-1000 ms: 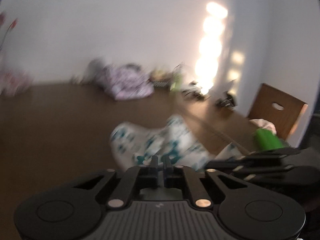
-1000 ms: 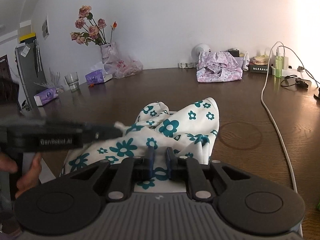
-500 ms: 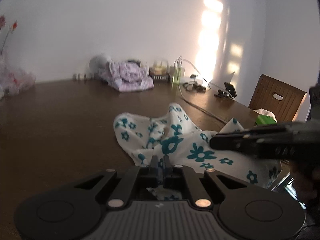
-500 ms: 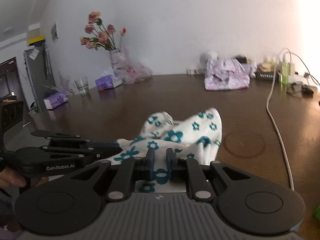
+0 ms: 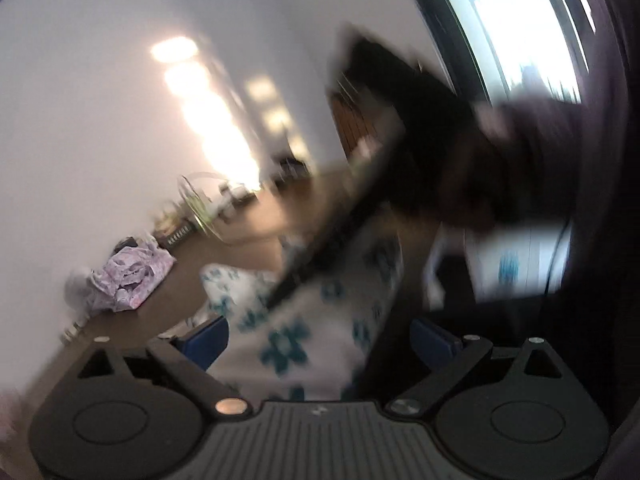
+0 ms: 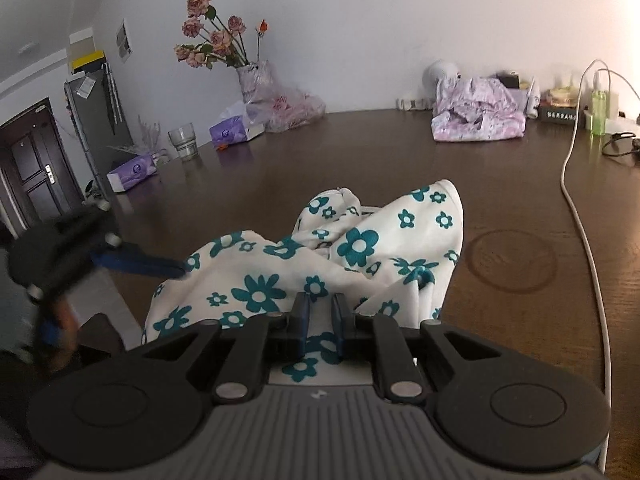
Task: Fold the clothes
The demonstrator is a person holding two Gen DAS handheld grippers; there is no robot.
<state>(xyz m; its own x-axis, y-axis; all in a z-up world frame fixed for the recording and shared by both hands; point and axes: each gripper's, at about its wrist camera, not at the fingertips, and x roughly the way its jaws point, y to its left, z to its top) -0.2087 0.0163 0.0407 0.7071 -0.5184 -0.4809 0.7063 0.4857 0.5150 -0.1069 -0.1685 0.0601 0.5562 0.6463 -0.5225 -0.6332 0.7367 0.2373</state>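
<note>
A white garment with teal flowers (image 6: 360, 240) lies crumpled on the dark wooden table (image 6: 280, 168), its near edge hanging over the front. My right gripper (image 6: 320, 312) is shut on that near edge, cloth pinched between its blue pads. In the blurred, tilted left wrist view, my left gripper (image 5: 320, 332) is opening, jaws wide apart. The garment (image 5: 332, 292) lies between them without the pads pressing on it. From the right wrist view one blue finger (image 6: 136, 262) of the left gripper points at the cloth's left side.
A folded lilac garment (image 6: 478, 124) sits at the back of the table. A white cable (image 6: 580, 216) runs down the right side. A glass (image 6: 183, 142), tissue boxes, a vase of flowers (image 6: 256, 80) and a green bottle (image 6: 599, 108) line the far edges.
The left jaws went from shut on the cloth to wide apart, and the left gripper rolled and shifted sideways. The right gripper kept its hold and barely moved.
</note>
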